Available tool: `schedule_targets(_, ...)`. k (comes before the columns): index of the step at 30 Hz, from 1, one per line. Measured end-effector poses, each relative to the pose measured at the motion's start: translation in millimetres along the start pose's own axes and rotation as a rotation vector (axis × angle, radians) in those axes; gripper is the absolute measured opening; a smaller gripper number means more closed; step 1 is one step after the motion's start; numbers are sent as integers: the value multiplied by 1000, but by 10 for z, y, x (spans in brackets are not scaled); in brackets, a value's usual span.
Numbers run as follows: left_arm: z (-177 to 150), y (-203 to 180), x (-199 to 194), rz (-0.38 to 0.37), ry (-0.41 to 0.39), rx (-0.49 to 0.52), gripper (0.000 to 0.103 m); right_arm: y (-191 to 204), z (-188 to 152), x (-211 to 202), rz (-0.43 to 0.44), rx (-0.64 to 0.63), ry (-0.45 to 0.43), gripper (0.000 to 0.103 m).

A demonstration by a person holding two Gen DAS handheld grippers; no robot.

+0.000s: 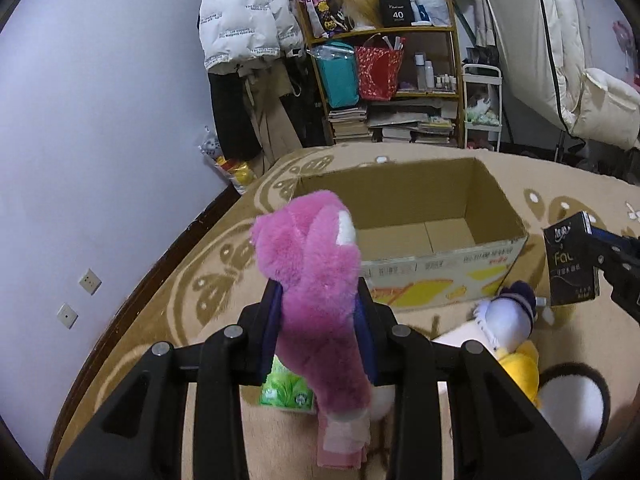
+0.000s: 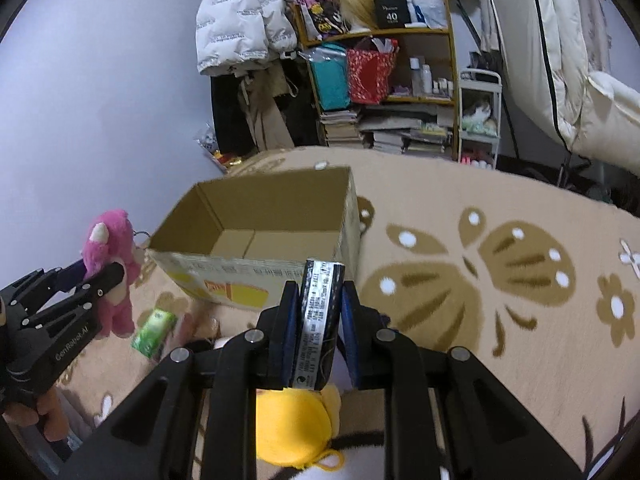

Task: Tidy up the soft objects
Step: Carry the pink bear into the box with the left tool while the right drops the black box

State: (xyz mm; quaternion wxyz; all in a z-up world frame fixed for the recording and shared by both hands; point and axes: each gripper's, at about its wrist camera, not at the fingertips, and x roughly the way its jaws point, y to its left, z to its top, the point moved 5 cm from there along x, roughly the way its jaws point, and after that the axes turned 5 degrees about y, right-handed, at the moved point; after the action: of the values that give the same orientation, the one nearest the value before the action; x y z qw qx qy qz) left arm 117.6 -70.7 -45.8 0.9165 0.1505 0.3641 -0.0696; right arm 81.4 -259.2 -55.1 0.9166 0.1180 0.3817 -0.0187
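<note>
Above the blanket (image 2: pixel 500 200), two soft things are held up.
The pink plush bear (image 1: pixel 316 280) is squeezed by the left gripper (image 1: pixel 320 300); the black tissue pack (image 2: pixel 320 312) is pinched by the right gripper (image 2: pixel 320 308), near the open cardboard box (image 1: pixel 440 264).

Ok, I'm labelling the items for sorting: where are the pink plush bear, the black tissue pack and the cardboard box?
pink plush bear (image 1: pixel 316 280), left wrist view, its furry body.
black tissue pack (image 2: pixel 320 312), right wrist view, its printed edge.
cardboard box (image 2: pixel 256 276), right wrist view, its front wall.

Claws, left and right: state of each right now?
Left claw: shut on the fluffy pink plush bear.
Right claw: shut on the slim black tissue pack.
</note>
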Motion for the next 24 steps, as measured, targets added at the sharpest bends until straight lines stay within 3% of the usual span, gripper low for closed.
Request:
schedule_targets(17, 994, 228, 287, 0, -89, 39, 33, 213, 775, 200, 52, -69, -89, 22)
schedule_targets(24, 1021, 191, 549, -59, -68, 29, 33, 372, 903, 436, 77, -119, -87, 22)
